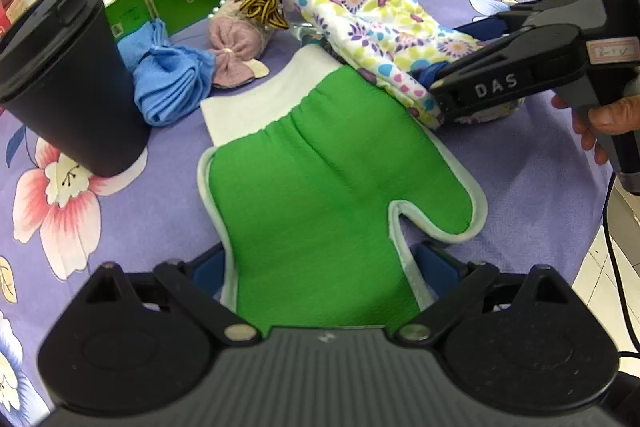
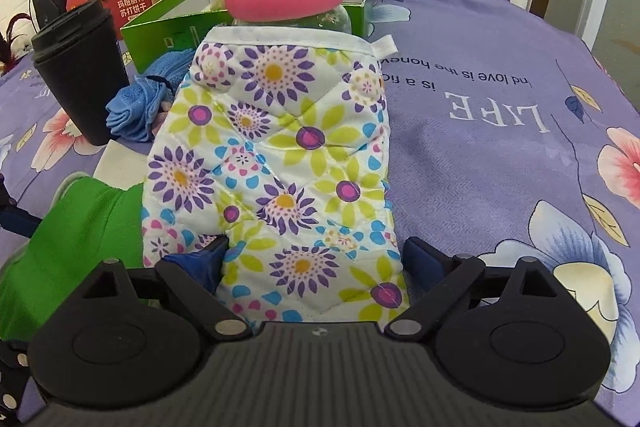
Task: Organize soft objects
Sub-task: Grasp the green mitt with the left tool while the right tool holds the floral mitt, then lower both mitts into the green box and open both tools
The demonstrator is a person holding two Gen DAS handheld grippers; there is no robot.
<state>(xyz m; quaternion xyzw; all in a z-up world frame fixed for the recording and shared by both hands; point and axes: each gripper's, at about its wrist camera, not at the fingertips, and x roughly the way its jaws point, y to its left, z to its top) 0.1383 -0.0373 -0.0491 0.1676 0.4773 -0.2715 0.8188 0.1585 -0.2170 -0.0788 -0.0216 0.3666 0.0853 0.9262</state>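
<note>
My left claw point(image 1: 320, 263) is clamped on the green mitt point(image 1: 320, 187) with white trim; my right claw point(image 2: 316, 259) is clamped on the flowery mitt point(image 2: 276, 155)

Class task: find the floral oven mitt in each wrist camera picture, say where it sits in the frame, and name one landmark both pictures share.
Left wrist view: the floral oven mitt lies upper centre-right, beyond the green mitt.
Right wrist view: the floral oven mitt fills the centre, running up from between the claw fingers.
Shared landmark: the black lidded cup, at the left in both.
</note>
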